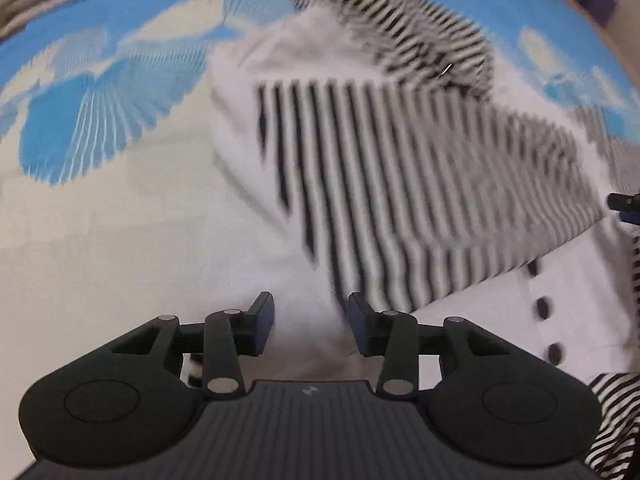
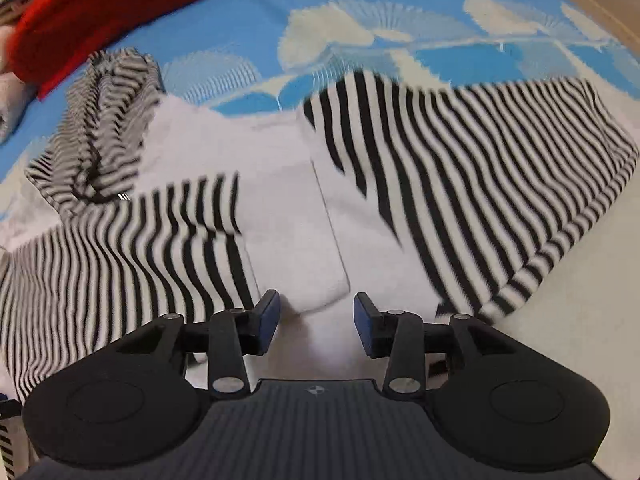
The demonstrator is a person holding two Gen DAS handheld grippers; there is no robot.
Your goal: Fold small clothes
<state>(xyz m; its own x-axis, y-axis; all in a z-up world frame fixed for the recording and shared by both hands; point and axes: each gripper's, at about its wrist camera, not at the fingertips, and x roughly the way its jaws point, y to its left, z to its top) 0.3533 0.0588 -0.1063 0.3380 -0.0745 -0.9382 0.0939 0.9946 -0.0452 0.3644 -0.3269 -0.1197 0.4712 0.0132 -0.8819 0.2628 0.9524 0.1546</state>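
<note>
Left gripper (image 1: 311, 326): fingers standing apart, holding nothing, white cloth under them.
Right gripper (image 2: 316, 324): fingers apart, empty.
Garment (image 2: 288, 216): lying on bedsheet (image 2: 248, 8), striped sleeves at 10 and 2 o'clock.

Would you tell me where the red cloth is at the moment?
In the right wrist view the red cloth lies at the top left corner, on the blue patterned sheet, just beyond the striped hood of the garment.
</note>
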